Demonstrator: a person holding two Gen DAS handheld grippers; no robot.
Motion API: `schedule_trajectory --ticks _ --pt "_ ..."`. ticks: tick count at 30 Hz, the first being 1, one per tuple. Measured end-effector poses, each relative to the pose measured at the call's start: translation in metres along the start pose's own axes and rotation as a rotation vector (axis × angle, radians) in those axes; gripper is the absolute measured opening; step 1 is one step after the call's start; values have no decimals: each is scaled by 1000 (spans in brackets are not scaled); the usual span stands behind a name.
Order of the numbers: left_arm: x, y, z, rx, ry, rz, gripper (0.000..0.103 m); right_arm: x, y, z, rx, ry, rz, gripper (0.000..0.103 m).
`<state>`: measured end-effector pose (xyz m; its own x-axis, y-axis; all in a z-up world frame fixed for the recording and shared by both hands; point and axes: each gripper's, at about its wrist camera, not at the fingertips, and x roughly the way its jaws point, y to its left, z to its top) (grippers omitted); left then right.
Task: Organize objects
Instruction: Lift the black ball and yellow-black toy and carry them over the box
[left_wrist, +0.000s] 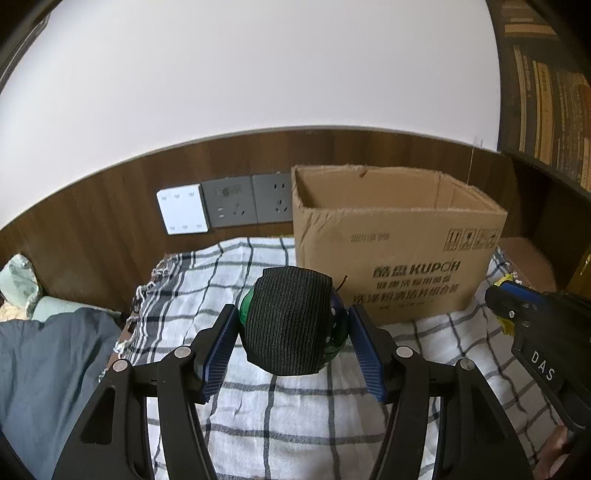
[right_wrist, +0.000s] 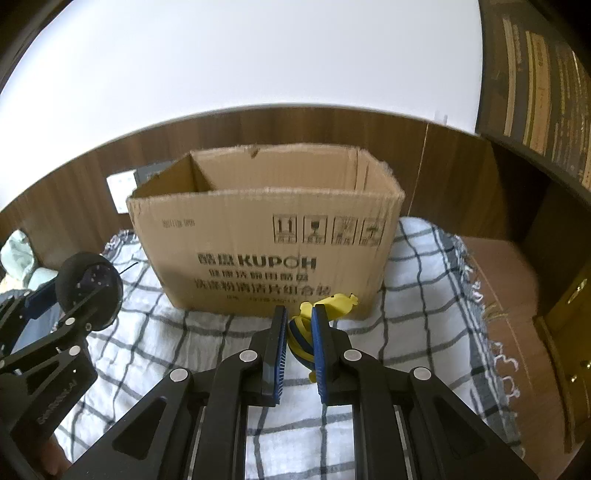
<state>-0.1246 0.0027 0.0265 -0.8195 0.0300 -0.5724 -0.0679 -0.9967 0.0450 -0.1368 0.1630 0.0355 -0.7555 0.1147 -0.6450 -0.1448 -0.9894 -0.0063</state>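
The open cardboard box (right_wrist: 266, 236) is blocking the way at twelve o'clock; its open top is standing clear. Checked cloth (right_wrist: 417, 280) at three o'clock is lying free.

Box (right_wrist: 258, 236) floor is hiding behind its front wall; small print blurring. Toy (right_wrist: 325, 306) is getting half-covered by right gripper (right_wrist: 299, 332). Shelf (left_wrist: 546, 74) is running off frame.

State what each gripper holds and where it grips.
Left gripper: a dark rolled sock bundle, clamped across its sides. Right gripper: a yellow-and-blue striped sock, pinched at its middle.
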Motion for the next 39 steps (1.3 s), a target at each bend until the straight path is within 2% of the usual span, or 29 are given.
schedule_trajectory --ticks 15,23,29,39 --pt "-17 -9 44 8 -89 -34 60 -39 -8 40 0 -120 -14 14" --pt "-14 -14 73 12 -116 -55 60 -44 -12 67 4 -164 -7 14" --pt "-1 -24 96 27 -121 -88 60 -37 -20 87 15 -182 11 14" --pt "37 -36 127 32 -99 -120 60 -4 -35 113 35 -145 37 14"
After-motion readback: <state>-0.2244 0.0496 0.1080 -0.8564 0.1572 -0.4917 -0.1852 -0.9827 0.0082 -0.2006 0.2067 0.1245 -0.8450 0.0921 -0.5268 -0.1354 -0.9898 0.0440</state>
